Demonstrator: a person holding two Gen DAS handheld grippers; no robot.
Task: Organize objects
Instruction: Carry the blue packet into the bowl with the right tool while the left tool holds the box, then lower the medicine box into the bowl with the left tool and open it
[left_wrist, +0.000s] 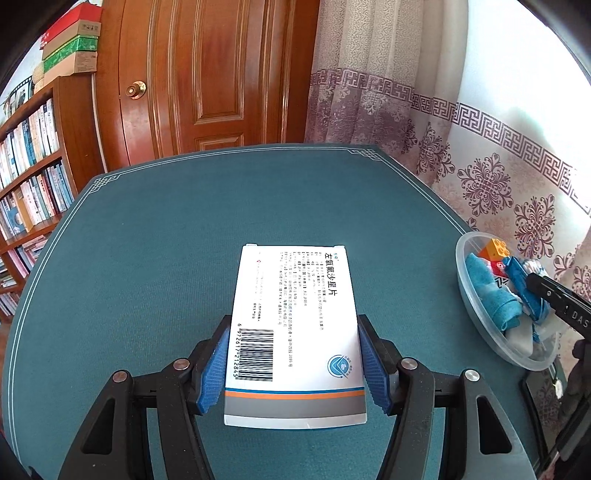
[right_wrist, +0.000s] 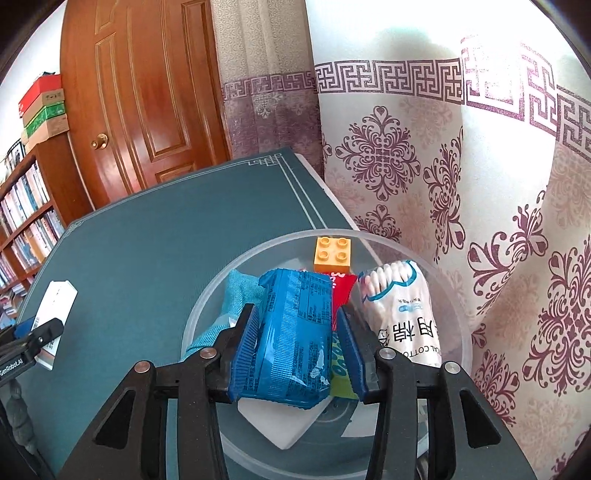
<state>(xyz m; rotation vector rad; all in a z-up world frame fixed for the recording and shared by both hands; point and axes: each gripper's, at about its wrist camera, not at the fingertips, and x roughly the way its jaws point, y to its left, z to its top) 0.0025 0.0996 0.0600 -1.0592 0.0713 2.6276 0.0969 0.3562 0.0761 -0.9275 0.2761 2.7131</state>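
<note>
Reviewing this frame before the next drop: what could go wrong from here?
1. The clear bowl sits near the table edge by the curtain; a push from either gripper could slide it off.
2. The bowl is already crowded: orange brick, cotton swab bag, teal cloth. The blue snack packet between the right gripper fingers may settle on top and spill over.
3. The left gripper holds the white medicine box by its near end only; it could pivot.

The left gripper (left_wrist: 291, 354) points forward and down, blue pads clamped on something. The right gripper (right_wrist: 295, 347) tilts likewise, jaws part-spread.
</note>
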